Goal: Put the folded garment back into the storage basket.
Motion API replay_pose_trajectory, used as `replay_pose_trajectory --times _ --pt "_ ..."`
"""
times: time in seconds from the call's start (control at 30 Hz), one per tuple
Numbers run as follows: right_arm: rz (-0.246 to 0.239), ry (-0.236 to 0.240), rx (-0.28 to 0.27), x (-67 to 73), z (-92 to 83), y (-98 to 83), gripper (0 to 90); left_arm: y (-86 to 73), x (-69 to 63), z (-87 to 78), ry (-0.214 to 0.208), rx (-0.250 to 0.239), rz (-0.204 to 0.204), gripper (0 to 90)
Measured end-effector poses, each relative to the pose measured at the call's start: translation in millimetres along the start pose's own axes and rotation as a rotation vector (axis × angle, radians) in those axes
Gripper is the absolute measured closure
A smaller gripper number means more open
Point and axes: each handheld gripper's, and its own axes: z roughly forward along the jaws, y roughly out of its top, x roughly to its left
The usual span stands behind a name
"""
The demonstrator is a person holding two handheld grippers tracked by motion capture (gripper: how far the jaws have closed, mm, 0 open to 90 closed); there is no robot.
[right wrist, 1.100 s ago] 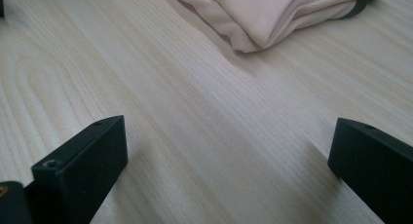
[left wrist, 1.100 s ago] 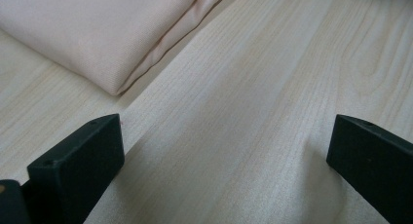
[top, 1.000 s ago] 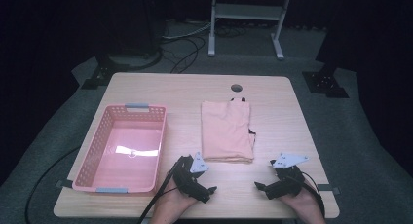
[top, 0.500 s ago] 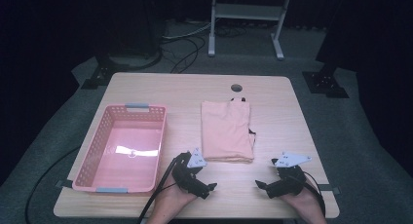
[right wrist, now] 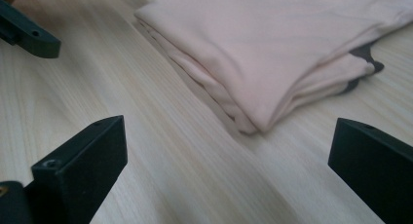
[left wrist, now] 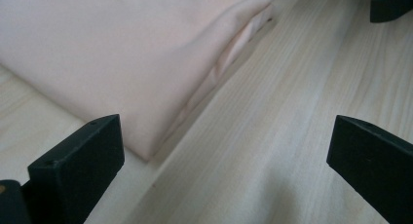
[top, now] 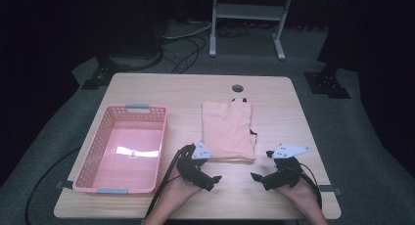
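A folded pale pink garment [top: 228, 130] with dark trim lies flat in the middle of the wooden table [top: 274, 95]. My left gripper [top: 214, 178] rests near the front edge, just left of the garment's near corner, open and empty. My right gripper [top: 255, 177] sits to the right of that corner, also open and empty. In the left gripper view the folded garment [left wrist: 112, 53] lies ahead between wide-apart jaws. From the right gripper view, the stacked folds [right wrist: 272, 53] sit just beyond the jaws, and the other gripper's jaw tip [right wrist: 29, 31] shows at upper left.
A pink plastic basket [top: 98, 149] with nothing in it stands at the left of the table. A round cable hole [top: 237, 88] is at the back. Beyond the table are a metal stand [top: 247, 19], cables and dark floor.
The left gripper has shifted slightly toward the garment's near corner. The right gripper has barely moved.
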Motion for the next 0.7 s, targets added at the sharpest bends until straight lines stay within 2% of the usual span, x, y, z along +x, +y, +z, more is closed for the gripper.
replay_pose_trajectory --times 0.3,0.4,0.7 --pt "-0.024 0.071 -0.010 1.7 17.5 18.9 0.9 8.7 9.4 4.4 -0.018 -0.011 -0.015 0.0" --pt "-0.021 0.097 -0.011 2.5 23.0 20.2 0.8 10.7 10.7 5.2 -0.019 -0.015 -0.016 0.0" --pt "-0.014 0.139 0.034 3.2 39.2 19.2 0.8 10.4 12.1 13.2 -0.039 -0.007 -0.017 0.0"
